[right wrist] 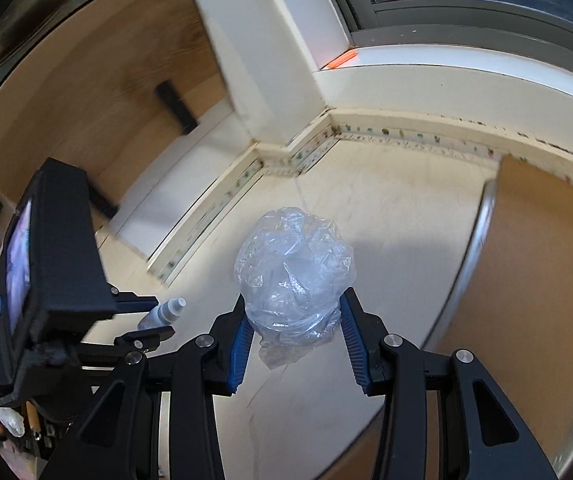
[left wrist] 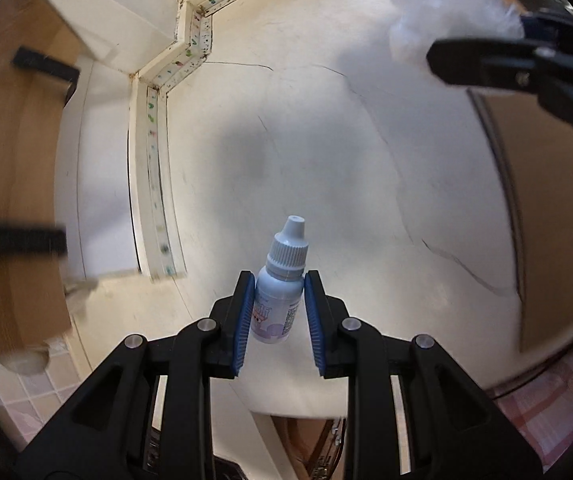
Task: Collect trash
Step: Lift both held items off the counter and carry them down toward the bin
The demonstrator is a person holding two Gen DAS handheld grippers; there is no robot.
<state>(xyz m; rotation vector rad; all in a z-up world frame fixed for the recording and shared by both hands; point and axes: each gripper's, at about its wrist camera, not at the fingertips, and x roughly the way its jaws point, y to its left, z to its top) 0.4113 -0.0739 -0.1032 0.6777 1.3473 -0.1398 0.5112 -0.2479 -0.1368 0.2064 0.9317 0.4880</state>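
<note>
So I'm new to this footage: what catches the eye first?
The small dropper bottle pinched upright in the left gripper, above the pale counter. Next, the crumpled clear plastic bulging between the right gripper pads, beside a brown board on the right.

Below you, a cream stone counter (left wrist: 326, 152) with thin dark cracks, a brown cardboard sheet (right wrist: 538, 264) lying at its edge, a speckled trim strip (left wrist: 154, 184) along its back.

Pale countertop (left wrist: 326, 152) lies open ahead; wooden cabinet (left wrist: 10, 152) flanks left; brown board (right wrist: 534, 264) blocks right.
</note>
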